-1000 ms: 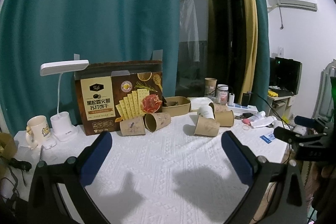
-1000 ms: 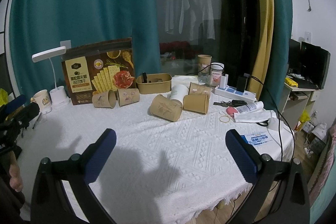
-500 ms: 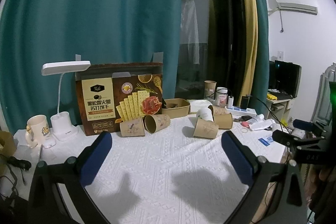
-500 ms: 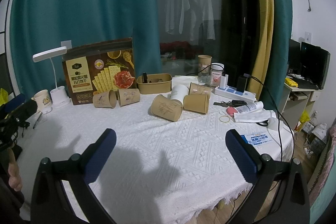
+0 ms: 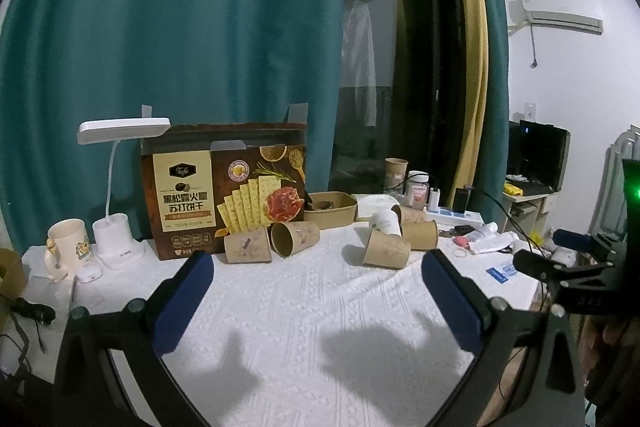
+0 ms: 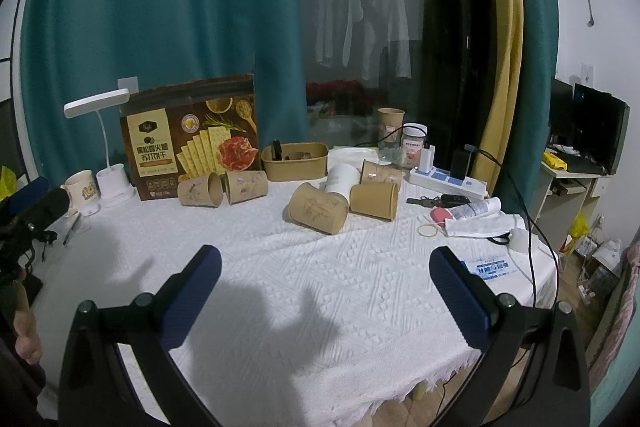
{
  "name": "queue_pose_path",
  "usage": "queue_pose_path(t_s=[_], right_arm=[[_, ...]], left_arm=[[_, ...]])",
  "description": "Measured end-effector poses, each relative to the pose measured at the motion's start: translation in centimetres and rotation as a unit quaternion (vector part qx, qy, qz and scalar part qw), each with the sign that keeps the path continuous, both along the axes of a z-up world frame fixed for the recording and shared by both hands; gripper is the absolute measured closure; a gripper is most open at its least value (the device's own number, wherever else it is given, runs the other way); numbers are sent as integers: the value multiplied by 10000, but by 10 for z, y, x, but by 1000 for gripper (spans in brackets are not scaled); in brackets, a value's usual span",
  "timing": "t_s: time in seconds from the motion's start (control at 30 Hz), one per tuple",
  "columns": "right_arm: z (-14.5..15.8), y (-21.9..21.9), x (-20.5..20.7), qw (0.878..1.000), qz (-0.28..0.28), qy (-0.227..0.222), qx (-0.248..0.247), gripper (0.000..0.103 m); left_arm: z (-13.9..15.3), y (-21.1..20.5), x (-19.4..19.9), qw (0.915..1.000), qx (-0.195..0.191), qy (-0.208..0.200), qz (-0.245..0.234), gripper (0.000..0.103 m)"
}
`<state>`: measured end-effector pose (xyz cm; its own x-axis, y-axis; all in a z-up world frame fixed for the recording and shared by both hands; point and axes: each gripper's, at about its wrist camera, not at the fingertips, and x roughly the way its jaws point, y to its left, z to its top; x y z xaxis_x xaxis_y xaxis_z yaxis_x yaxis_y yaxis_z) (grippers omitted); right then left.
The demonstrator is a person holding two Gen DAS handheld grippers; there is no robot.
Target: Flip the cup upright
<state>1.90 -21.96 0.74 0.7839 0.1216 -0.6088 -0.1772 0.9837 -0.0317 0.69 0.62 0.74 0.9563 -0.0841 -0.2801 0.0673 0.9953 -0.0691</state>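
Both claws hang spread wide above the near part of the worktop [image 6: 320,287], gripping nothing: the left claw [image 5: 316,291] in its own view, the right claw [image 6: 325,285] in its own. Their arms run off the bottom edge of each picture.

The paper cups lie on their sides farther back on the white cloth. In the right wrist view a brown cup [image 6: 318,207] rests nearest, its mouth hidden from the camera; a second brown cup [image 6: 375,201] lies just beside it, a white cup [image 6: 341,179] behind them, and another brown cup [image 6: 380,173] is partly covered by those in front. Two more [image 6: 200,189] [image 6: 245,185] lie touching mouth to mouth before the cracker box [image 6: 192,147]. The small prints on the cups are too faint to read.

Behind stand a brown tray [image 6: 295,161], whose contents are dark and unclear, a desk lamp [image 6: 100,131] and a mug [image 6: 82,187] half hidden by the other claw's tip at the left edge. A power strip [image 6: 448,181] and small clutter crowd the right side, blurred.
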Motion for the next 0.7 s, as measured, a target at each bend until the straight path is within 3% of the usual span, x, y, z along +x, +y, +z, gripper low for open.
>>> queue_pose_path(t_s=[0.7], right_arm=[[0,-2,6,9999,-62,68,-51,0]], left_arm=[[-2,0,5,10000,66,53,-48,0]])
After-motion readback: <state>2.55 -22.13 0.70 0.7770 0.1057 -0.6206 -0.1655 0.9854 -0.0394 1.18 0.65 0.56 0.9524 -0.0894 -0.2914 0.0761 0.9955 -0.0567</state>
